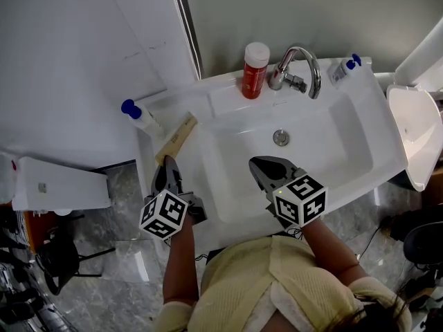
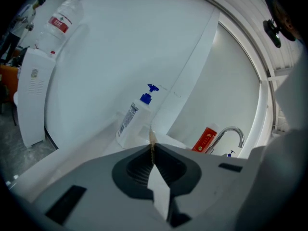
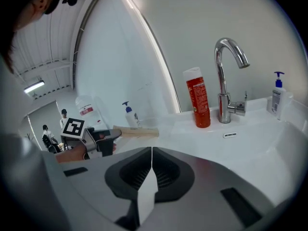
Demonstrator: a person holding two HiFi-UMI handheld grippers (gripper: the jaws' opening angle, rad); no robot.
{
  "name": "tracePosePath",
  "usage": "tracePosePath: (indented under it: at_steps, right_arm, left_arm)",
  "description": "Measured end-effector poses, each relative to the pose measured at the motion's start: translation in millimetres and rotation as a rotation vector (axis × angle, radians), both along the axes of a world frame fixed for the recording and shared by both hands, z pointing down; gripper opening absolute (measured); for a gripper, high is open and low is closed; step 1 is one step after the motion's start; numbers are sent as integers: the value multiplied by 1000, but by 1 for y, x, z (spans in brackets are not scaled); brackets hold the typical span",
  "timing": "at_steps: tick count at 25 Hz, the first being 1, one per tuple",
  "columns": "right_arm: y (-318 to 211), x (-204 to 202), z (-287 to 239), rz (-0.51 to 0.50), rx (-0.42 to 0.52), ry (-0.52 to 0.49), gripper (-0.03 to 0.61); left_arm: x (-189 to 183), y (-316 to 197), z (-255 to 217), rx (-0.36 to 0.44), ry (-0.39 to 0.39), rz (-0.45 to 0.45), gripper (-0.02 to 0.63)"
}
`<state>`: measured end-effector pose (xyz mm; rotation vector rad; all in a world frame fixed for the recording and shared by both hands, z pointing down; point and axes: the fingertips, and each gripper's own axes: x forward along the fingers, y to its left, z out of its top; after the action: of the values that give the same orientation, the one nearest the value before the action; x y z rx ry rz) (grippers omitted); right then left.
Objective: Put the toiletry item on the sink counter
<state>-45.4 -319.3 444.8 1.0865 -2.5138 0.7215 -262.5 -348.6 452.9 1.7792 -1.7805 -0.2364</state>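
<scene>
A long flat tan toiletry box is held by its near end in my left gripper, which is shut on it. The box reaches out over the left ledge of the white sink counter. In the left gripper view only its thin edge shows between the closed jaws of the left gripper. The right gripper view shows the box sticking out of the left gripper. My right gripper hangs over the basin, shut with nothing in it; its jaws meet.
A white pump bottle with a blue top stands at the counter's left corner. A red bottle and the chrome tap are at the back, with another small pump bottle at the back right. A white appliance stands at the left.
</scene>
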Motion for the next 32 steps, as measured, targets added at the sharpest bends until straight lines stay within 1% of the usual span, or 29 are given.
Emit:
tracePosePath:
  at_steps: [5,12,17,20,23,26,29,32]
  right_arm:
    - [-3,-10,5,-57,-6,2,28]
    - [-5,-19,13,-105,-24,6,28]
    - [-5,-23,16,-135,-29,0,28]
    - [-6,-23,17,-146,-29,-3,28]
    - [-8,-24,19,-152,-33,-6,28]
    - [-8,-27,20,-159,-37,-10,28]
    - [-9,-28,21,-163,-42,-14,28]
    - [-10,-30,22,-164,-50,-21,28]
  left_arm:
    - [-4,-3,10,-48,-27,-34,38]
    - [-6,-8,19,-87,-46,-31,40]
    - [-8,-9,26,-125,-108,-39,48]
    - [-8,-11,30,-153,-164,-32,72]
    - [-10,-12,33,-175,-227,-30,110]
    - [-15,-13,36,-192,-280,-37,129]
    - [-18,-13,40,-207,-314,-43,168]
    - [-20,-14,43,-219,-334,-42,229]
